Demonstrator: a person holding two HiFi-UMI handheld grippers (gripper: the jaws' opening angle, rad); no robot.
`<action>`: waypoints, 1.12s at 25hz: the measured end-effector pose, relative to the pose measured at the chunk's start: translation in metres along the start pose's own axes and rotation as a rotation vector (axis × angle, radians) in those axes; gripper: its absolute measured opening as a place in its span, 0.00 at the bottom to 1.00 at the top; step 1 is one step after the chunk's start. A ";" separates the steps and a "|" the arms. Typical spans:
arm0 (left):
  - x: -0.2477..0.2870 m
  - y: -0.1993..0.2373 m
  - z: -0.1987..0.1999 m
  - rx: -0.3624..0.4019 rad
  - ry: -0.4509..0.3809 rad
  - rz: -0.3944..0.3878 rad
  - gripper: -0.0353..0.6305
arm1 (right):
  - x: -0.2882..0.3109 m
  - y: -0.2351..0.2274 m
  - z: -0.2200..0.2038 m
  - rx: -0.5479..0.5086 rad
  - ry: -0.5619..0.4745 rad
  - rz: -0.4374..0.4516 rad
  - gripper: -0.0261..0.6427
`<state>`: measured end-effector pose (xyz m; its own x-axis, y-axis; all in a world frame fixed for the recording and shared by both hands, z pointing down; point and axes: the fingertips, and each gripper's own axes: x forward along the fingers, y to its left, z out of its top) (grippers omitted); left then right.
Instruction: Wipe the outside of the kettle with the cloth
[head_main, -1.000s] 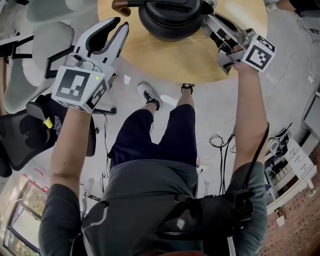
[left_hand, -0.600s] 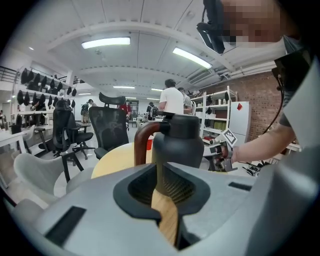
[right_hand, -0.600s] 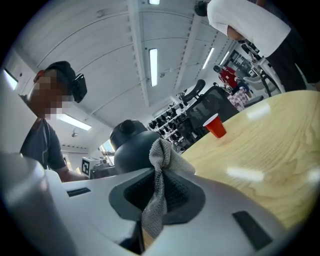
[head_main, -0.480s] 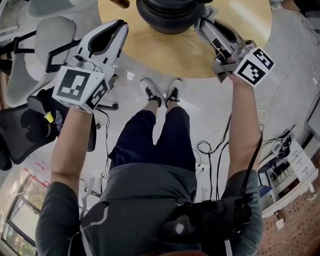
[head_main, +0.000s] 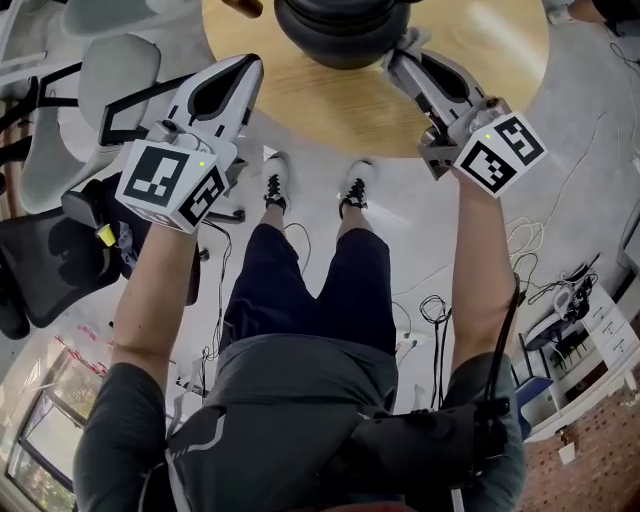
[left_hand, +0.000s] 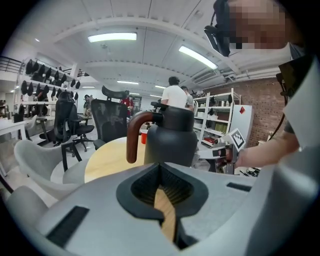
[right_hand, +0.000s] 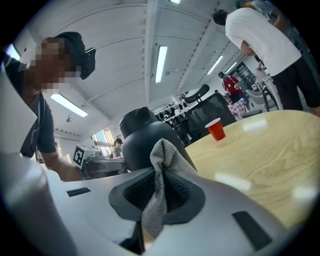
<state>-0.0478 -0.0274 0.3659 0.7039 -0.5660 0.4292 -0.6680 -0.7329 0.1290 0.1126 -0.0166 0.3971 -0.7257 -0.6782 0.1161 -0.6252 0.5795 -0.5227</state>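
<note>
Your right gripper (head_main: 402, 55) clamps the cloth (right_hand: 160, 162) at four o'clock of the kettle (head_main: 338, 32); your left gripper (head_main: 248, 68), at eight o'clock, has just closed empty.

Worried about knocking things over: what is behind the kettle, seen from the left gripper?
A red cup on the table, showing between handle and body of the kettle. That body covers whatever tabletop lies directly behind it.

Open-plan office: swivel chairs (left_hand: 70, 125), storage shelves (left_hand: 217, 120), ceiling strip lights (left_hand: 112, 37).
</note>
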 end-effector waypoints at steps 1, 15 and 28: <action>0.000 0.002 -0.003 0.009 0.004 -0.008 0.07 | 0.001 0.003 -0.002 -0.009 0.002 -0.016 0.11; -0.013 0.017 -0.014 0.099 -0.001 -0.161 0.07 | 0.011 0.029 -0.026 -0.088 -0.053 -0.301 0.11; -0.032 0.048 -0.017 0.178 -0.019 -0.189 0.07 | 0.055 0.056 -0.037 -0.145 -0.080 -0.665 0.11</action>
<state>-0.1063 -0.0377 0.3732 0.8178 -0.4180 0.3955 -0.4719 -0.8805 0.0451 0.0270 -0.0044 0.4050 -0.1540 -0.9389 0.3077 -0.9669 0.0790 -0.2428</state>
